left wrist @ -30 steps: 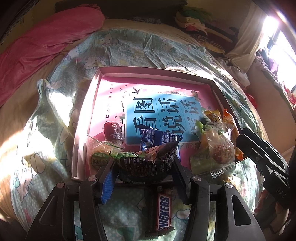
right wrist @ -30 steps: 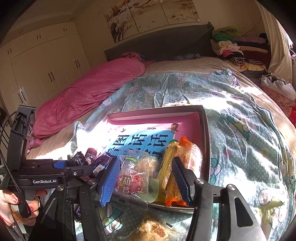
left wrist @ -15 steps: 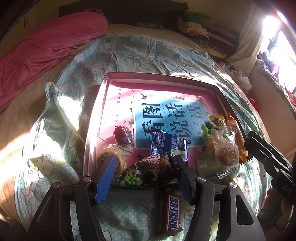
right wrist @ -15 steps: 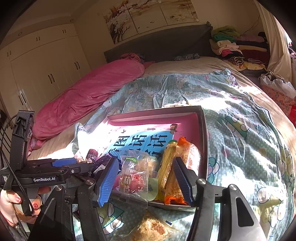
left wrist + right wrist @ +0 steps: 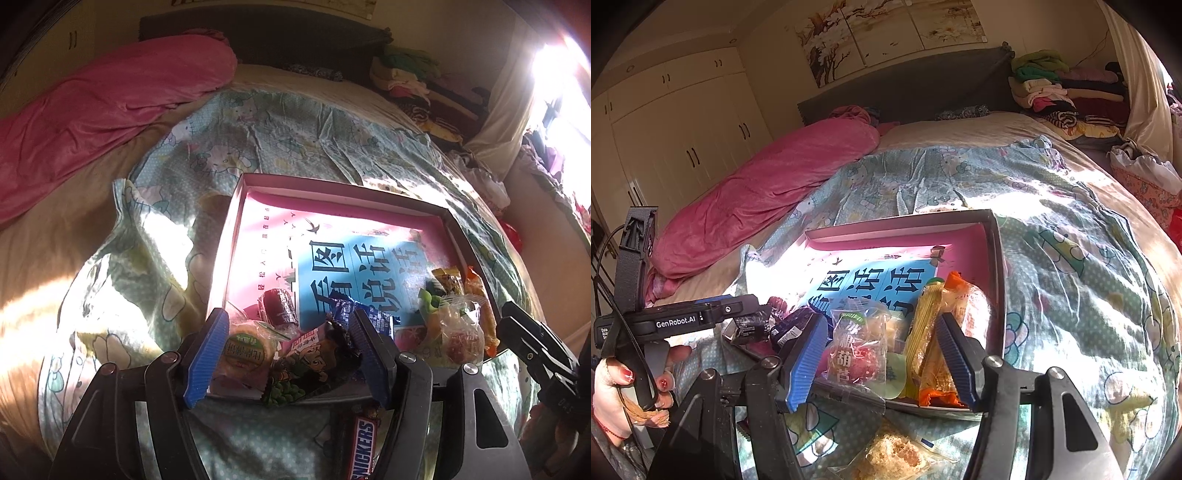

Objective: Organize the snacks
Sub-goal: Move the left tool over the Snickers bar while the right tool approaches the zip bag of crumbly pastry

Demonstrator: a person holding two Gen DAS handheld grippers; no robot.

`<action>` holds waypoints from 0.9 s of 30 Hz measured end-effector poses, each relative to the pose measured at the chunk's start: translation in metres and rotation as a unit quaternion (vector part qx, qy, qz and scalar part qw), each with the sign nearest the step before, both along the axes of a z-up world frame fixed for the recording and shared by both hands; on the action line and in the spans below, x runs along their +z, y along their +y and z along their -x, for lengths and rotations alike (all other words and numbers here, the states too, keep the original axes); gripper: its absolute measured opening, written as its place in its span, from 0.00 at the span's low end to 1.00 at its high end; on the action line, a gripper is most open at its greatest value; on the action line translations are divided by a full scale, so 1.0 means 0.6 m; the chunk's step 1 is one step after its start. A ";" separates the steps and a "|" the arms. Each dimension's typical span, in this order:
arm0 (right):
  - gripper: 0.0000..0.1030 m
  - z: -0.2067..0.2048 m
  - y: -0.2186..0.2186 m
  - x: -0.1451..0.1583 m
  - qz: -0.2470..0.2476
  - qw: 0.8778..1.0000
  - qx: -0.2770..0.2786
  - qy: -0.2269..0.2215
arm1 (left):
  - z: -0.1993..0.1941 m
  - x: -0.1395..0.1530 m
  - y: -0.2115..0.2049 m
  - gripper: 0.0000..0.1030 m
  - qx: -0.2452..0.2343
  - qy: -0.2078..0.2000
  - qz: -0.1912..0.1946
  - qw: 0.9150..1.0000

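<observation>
You are gathering the snacks along the near edge of the pink box on the bed, so they sit together. Your left hand-held gripper is standing open, its jaws having just been widening around the dark green-pea packet now lying free at the box's edge. Your right hand-held gripper is hovering half open, gripping nothing, above the candied-fruit packet, while the Snickers bar is lying outside on the quilt.

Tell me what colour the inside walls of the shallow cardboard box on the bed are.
Pink, clearest in the left wrist view.
</observation>
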State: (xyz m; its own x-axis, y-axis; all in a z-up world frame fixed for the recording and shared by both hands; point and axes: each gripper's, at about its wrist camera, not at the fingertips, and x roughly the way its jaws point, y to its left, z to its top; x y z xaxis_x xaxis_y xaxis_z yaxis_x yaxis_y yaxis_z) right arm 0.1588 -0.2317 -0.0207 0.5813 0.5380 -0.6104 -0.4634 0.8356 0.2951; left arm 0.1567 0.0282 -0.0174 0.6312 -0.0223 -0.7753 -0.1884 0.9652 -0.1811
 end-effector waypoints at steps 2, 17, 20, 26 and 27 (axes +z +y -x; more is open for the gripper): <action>0.60 0.000 0.000 0.000 -0.001 1.000 0.000 0.000 | 0.001 0.008 0.006 0.67 0.004 -0.007 0.003 1.000; 0.63 0.000 -0.011 0.004 -0.013 1.000 -0.007 0.001 | 0.024 0.034 0.012 0.67 0.003 -0.026 0.013 1.000; 0.66 0.003 -0.017 0.007 -0.018 1.000 -0.008 0.003 | 0.036 0.043 0.010 0.68 -0.002 -0.032 0.013 0.999; 0.67 0.014 -0.029 0.013 -0.030 0.999 -0.011 0.006 | 0.059 0.046 -0.002 0.68 -0.019 -0.029 0.010 0.999; 0.67 0.016 -0.031 0.014 -0.031 0.999 -0.011 0.007 | 0.062 0.045 -0.006 0.68 -0.026 -0.028 0.011 0.999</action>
State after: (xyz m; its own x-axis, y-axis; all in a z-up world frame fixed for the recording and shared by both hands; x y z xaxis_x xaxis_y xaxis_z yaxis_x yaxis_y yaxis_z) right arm 0.1491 -0.2502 -0.0121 0.5841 0.5626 -0.5851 -0.4410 0.8251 0.3531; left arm 0.1197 0.0249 0.0095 0.6705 -0.0724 -0.7384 -0.1278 0.9691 -0.2110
